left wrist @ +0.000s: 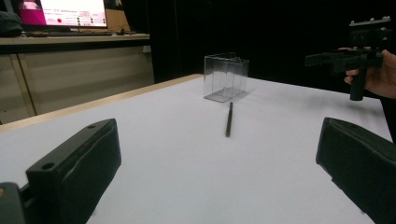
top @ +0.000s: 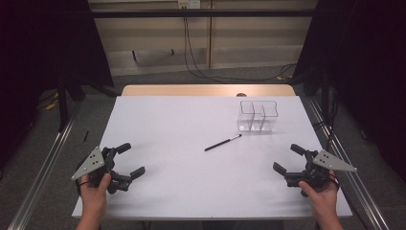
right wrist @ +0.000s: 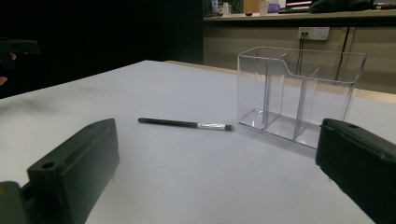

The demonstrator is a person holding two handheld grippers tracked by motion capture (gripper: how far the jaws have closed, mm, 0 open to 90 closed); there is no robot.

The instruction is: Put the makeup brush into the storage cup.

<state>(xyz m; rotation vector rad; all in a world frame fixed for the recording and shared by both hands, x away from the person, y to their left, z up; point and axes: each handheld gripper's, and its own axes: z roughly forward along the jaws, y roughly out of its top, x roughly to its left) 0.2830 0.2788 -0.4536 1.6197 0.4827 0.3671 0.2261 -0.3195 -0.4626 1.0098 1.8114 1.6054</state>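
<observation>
The brush [top: 223, 143] is lying flat on the white surface [top: 182, 182], its bristle tip pointing toward the clear organizer [top: 257, 116] standing just beside it. The left tongs [top: 129, 160] and right tongs [top: 287, 159] are hovering well apart from it, jaws spread wide, gripping nothing. Nothing is lying between tongs and brush.
</observation>
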